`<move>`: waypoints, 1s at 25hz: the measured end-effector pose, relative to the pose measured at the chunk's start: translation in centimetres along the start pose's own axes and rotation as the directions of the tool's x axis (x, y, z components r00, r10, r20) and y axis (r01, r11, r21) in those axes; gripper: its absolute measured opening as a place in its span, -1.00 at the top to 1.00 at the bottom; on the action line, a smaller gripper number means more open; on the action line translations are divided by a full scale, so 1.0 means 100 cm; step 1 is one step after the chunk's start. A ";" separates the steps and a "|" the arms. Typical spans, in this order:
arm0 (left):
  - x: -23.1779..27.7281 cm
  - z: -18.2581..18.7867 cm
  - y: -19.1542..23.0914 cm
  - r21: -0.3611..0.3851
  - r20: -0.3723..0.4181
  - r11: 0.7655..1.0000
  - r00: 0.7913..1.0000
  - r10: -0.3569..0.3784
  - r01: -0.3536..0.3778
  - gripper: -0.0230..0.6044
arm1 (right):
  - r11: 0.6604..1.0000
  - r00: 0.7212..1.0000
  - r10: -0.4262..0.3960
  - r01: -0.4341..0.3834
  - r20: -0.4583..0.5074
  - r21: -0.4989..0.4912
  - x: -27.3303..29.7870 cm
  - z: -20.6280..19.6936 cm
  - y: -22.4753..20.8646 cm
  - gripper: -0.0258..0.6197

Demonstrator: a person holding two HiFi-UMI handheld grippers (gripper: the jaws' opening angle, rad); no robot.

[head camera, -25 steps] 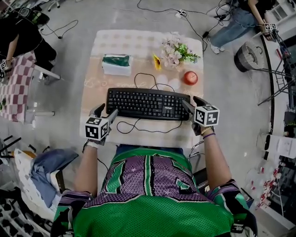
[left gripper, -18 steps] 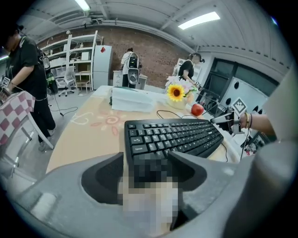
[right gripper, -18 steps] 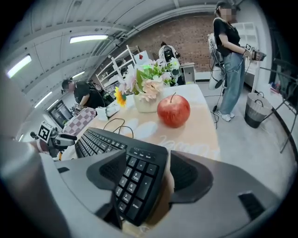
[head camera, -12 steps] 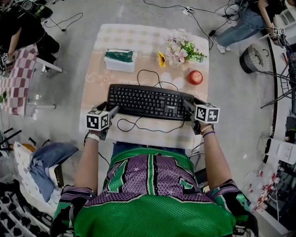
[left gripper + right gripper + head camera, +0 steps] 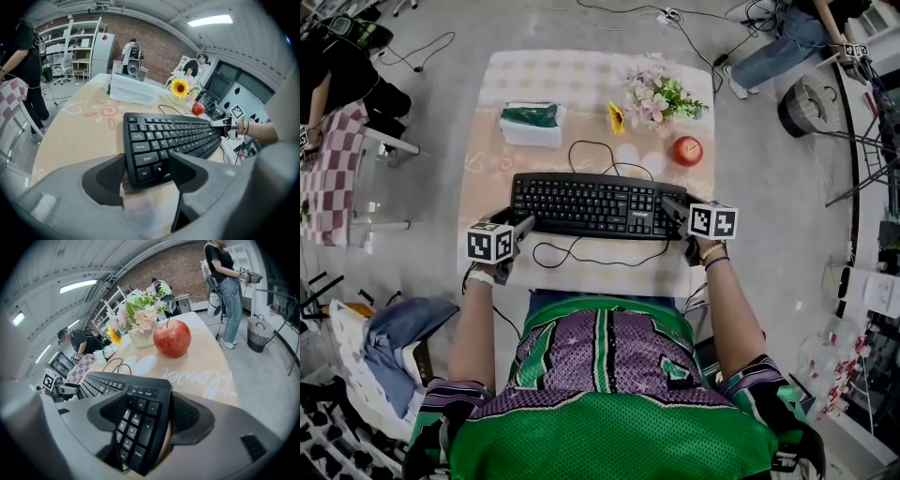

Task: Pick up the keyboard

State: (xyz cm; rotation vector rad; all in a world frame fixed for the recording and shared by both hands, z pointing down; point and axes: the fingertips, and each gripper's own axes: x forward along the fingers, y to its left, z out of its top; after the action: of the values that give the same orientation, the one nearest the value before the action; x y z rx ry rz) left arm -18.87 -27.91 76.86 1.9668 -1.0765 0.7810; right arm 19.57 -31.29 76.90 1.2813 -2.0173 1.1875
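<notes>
Jaws on the grey left gripper sit narrowed around the near-left corner of the black rectangular plastic keyboard. One pad is against its short left edge and the other over the bottom key row, and they look pinched onto it rather than spread. The grey right gripper does the same at the near-right corner, its pads either side of the number pad and seemingly clamped on.

The keyboard lies across the middle of the beige patterned table, towards its near edge. Its long axis runs left to right, straight from one gripper to the other, so each hand has its own end and neither is nearer. From these views it appears to rest flat on the table, so I judge the lift must rise evenly at both ends.

A thin black cable loops along the near edge and trails behind. Farther back are a red apple near the right edge, a pink flower bunch towards the far-right corner, and a white tissue box with a green top towards the far left.
</notes>
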 end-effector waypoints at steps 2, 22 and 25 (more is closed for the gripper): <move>0.001 0.000 -0.001 -0.001 -0.004 1.000 1.000 0.002 -0.002 -0.02 | 1.000 1.000 -0.005 0.005 0.000 -0.001 0.000 0.000 0.000 0.05; -0.012 0.023 0.002 -0.046 0.074 0.998 0.996 0.041 -0.038 0.02 | 0.998 0.997 -0.067 0.067 0.033 -0.010 -0.009 0.002 0.008 0.05; -0.018 0.028 0.002 -0.009 0.070 0.999 0.997 0.032 -0.032 0.02 | 0.997 0.996 -0.074 0.075 0.050 -0.019 -0.015 0.005 0.013 0.05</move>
State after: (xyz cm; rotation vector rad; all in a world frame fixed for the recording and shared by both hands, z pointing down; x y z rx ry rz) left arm -19.40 -29.57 74.00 1.9873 -1.1531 0.7280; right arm 19.16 -30.76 74.96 1.3759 -1.9929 1.1084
